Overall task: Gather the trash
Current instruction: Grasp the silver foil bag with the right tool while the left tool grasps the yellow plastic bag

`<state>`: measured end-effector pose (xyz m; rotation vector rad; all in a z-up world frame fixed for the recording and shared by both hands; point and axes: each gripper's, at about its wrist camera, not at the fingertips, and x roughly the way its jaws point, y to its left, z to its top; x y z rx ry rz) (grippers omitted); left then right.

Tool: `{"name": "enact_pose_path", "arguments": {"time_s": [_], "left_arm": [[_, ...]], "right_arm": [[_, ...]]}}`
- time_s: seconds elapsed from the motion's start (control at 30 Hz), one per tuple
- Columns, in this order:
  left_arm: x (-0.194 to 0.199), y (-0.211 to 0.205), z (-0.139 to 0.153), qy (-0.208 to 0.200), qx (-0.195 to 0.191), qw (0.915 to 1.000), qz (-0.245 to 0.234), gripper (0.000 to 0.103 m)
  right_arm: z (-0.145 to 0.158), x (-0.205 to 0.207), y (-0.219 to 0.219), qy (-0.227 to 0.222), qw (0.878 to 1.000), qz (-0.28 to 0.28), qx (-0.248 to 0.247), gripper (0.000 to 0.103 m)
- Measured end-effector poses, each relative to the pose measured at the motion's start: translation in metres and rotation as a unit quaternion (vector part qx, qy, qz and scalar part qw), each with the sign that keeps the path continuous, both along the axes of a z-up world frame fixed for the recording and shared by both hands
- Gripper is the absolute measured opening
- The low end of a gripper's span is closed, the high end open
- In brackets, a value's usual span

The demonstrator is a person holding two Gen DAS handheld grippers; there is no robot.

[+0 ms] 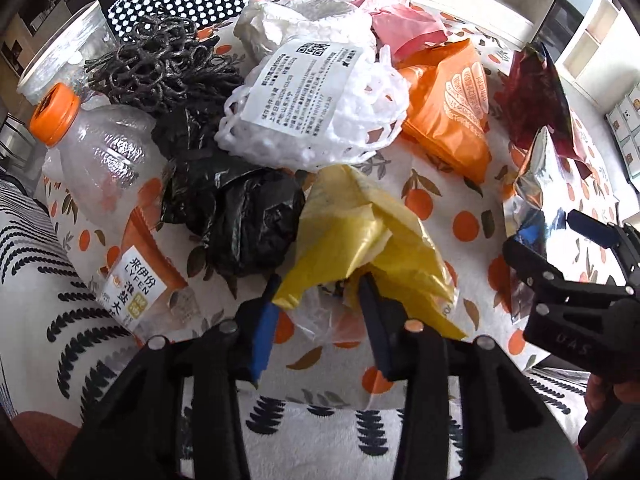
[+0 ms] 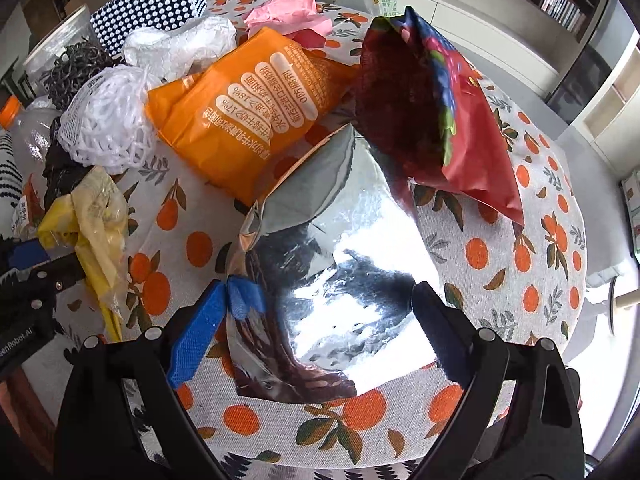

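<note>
The left tongs (image 1: 316, 312) are down at the near edge of the surface (image 2: 532, 276), half closed around the lower folds of the crumpled yellow plastic bag (image 1: 360, 232); the film sits between the pads, but whether they truly press on it I cannot tell. The right tongs (image 2: 320, 316) stand spread wide astride the silver foil pouch (image 2: 340, 264), one blue pad beside its creased left edge, the other beside its right edge, not gripping. All of this trash looks light. The yellow bag is soft, limp film that should bunch up, so a pinch on a thick fold is the safest hold. The foil pouch is slick, springy and puffed, so it would likely squirt from a flat squeeze; its crimped edge or open mouth is the better spot. Counted on the orange-print cloth: one yellow bag, one foil pouch, one orange packet (image 2: 248, 108), one red snack bag (image 2: 432, 120), one black bag (image 1: 240, 216), one white foam net (image 1: 320, 120), one dark mesh wad (image 1: 160, 68), one clear bottle (image 1: 108, 200) with an orange cap, one bubble wrap lump (image 2: 180, 44) and pink paper (image 2: 288, 12)
</note>
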<state>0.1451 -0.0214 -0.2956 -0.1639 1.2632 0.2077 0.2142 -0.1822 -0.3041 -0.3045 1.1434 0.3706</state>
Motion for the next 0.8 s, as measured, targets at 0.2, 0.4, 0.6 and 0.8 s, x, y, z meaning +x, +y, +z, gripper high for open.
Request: {"name": "enact_pose_path", "arguments": {"time_s": [0.2,0.4,0.6,0.8], "left_arm": [[0.007,0.006,-0.001,-0.007,-0.007,0.9999,-0.001,0.035],[0.009,0.004,-0.001,-0.014,-0.002,0.9998,-0.011,0.023],[0.007,-0.007,-0.001,-0.022,0.012,0.9993,-0.026,0.013],[0.002,-0.005,0.001,-0.037,-0.008,0.9991,-0.018,0.01]], "right_arm": [[-0.008,-0.004,0.002,0.005,1.0,0.006,-0.011,0.078],[0.0,-0.014,0.01,-0.018,0.999,0.023,-0.029,0.048],[0.007,-0.018,0.008,-0.022,0.999,0.024,-0.023,0.027],[0.018,-0.026,0.006,-0.022,1.0,0.017,-0.015,0.016]]}}
